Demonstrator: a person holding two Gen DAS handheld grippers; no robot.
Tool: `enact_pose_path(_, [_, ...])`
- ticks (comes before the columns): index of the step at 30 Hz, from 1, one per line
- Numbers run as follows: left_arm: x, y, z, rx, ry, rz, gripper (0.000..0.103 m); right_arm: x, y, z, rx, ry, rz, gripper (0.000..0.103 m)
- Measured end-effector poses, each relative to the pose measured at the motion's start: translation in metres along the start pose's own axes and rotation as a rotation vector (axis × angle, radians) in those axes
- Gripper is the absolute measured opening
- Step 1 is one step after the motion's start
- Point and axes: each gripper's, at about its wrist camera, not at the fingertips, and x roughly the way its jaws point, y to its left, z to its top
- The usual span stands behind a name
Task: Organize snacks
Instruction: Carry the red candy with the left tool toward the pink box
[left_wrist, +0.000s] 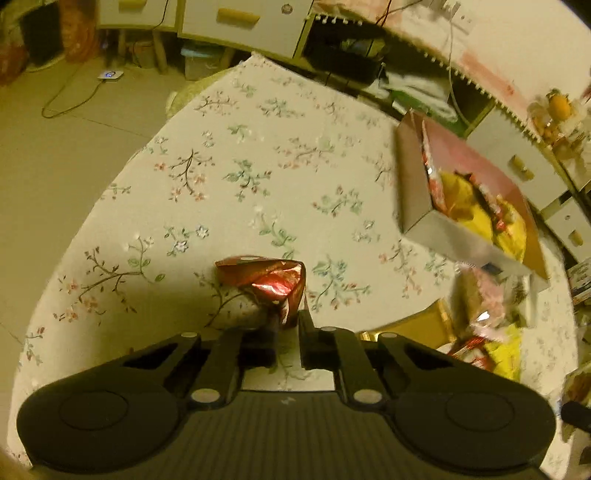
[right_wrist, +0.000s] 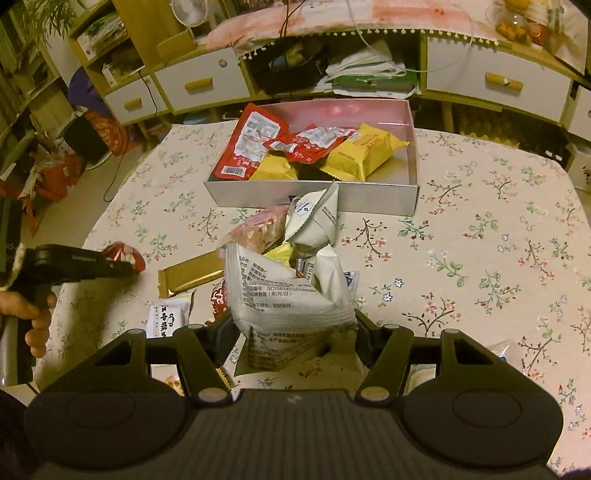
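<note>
Box lies straight ahead of the right fingers gripping a white packet, while left fingers pinch a red wrapper.

Warm yellowish light fills the room. The worktop wears a floral cloth. Behind it, across the upper frame, runs a low cabinet with white drawers; a small fan stands upper left. Pale floor at left.
</note>
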Motion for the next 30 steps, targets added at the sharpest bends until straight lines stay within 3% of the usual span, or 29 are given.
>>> enact_pose_path(2, [-0.003, -0.002, 0.001, 0.002, -0.007, -0.013, 0.010, 0.000, 0.001, 0.000, 0.000, -0.002, -0.003, 0.060])
enact_pose_path(3, [-0.005, -0.003, 0.001, 0.005, -0.010, -0.021, 0.001, -0.001, 0.001, 0.000, -0.001, -0.003, -0.003, 0.060])
enact_pose_path(14, [-0.024, -0.004, 0.011, 0.001, -0.024, -0.152, 0.002, -0.003, -0.004, 0.001, 0.001, -0.002, -0.007, 0.060])
enact_pose_path(16, [-0.031, 0.000, 0.015, 0.008, -0.059, -0.112, 0.015, -0.003, -0.004, 0.001, 0.000, -0.001, -0.005, 0.060])
enact_pose_path(18, [-0.031, 0.000, 0.018, 0.034, -0.077, -0.067, 0.069, -0.003, -0.004, 0.001, -0.002, 0.001, -0.006, 0.060])
enact_pose_path(20, [-0.023, -0.004, 0.016, 0.082, -0.067, -0.018, 0.086, -0.003, -0.003, 0.002, -0.002, 0.002, -0.006, 0.060])
enact_pose_path(25, [0.013, -0.025, 0.003, 0.277, 0.000, 0.108, 0.086, -0.003, -0.001, 0.002, -0.005, 0.000, -0.007, 0.060])
enact_pose_path(26, [0.020, -0.030, 0.001, 0.315, 0.004, 0.134, 0.077, -0.003, 0.000, 0.002, -0.007, 0.000, -0.008, 0.060])
enact_pose_path(27, [0.028, -0.034, -0.001, 0.359, 0.009, 0.167, 0.059, -0.003, 0.000, 0.002, -0.008, 0.000, -0.010, 0.060])
enact_pose_path(28, [0.031, -0.033, -0.002, 0.386, 0.010, 0.181, 0.053, -0.003, 0.000, 0.001, -0.009, -0.001, -0.013, 0.060])
enact_pose_path(29, [0.029, -0.034, -0.002, 0.392, -0.003, 0.169, 0.037, -0.003, 0.000, 0.001, -0.009, -0.001, -0.015, 0.060])
enact_pose_path(30, [0.027, -0.034, 0.000, 0.383, 0.002, 0.161, 0.036, -0.003, -0.001, 0.002, -0.007, -0.002, -0.017, 0.060])
